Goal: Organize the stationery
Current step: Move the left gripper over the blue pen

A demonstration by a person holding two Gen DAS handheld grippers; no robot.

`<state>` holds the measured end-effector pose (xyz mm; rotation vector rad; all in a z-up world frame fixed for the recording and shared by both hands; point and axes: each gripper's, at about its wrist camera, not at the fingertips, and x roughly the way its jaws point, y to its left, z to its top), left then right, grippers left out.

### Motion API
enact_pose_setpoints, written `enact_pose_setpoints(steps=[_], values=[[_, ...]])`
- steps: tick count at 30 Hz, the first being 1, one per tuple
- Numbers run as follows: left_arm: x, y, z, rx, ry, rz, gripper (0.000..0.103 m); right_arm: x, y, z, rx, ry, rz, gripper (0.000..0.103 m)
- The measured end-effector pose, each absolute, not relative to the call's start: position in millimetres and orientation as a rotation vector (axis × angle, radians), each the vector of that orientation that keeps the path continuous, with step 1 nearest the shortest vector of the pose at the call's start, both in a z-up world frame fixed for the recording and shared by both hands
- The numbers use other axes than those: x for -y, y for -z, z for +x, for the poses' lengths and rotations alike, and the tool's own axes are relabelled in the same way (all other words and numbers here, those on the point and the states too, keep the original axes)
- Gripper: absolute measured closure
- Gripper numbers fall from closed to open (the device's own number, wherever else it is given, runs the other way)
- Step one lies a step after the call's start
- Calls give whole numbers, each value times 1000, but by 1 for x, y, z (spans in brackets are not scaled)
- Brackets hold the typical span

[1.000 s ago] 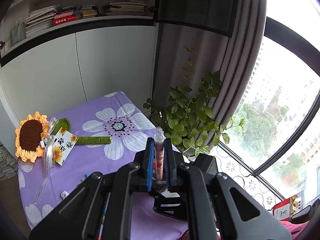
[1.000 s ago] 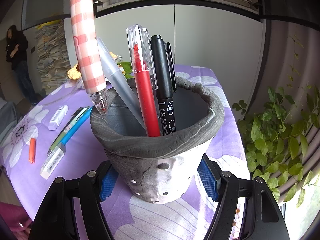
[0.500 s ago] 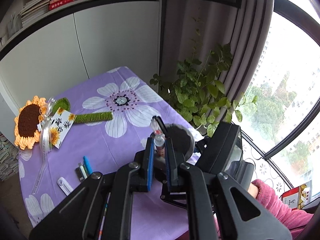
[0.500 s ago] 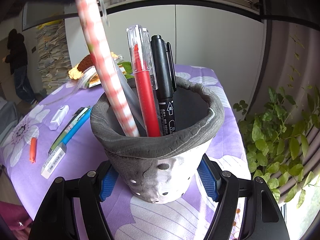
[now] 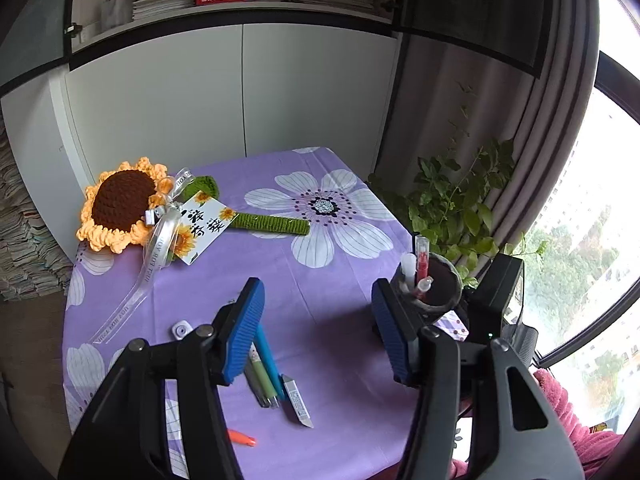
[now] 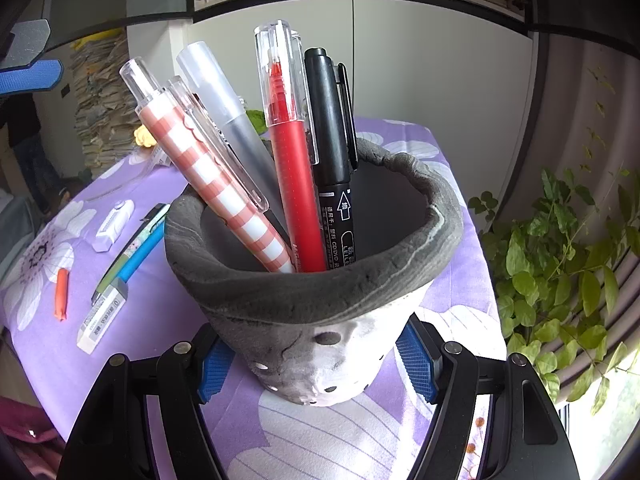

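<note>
Pot: rough matt clay-like stuff, dark grey rim, pale pitted body w/ small holes. Checked pen: glossy plastic, clear clip & cap end. Frosted pen: matt translucent plastic. Red pen: clear glossy cap, matt barrel. Marker: black plastic, slight sheen. Cloth: smooth purple fabric, printed flowers. Sunflower: knitted yarn, nubbly; ribbon glossy see-through; card smooth paper. Eraser: paper sleeve. Pads: ribbed blue rubbery, on matt black plastic frames.
</note>
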<state>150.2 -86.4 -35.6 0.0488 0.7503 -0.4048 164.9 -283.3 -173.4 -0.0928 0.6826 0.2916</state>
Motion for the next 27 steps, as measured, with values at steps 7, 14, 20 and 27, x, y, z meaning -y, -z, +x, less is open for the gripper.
enact_pose_setpoints(steps=[7,14,20,27], values=[[47,55,169,-817,319,-62,49,283,174,164,-682,-289,-98,30],[3,69,189,-848,172,-158,49,282,174,164,-682,-290,-100,30],[14,88,209,-933,224,-194,50,283,173,164,-682,-293,-95,30],[56,122,246,-1072,304,-158,55,283,173,165,-683,-293,-94,30]])
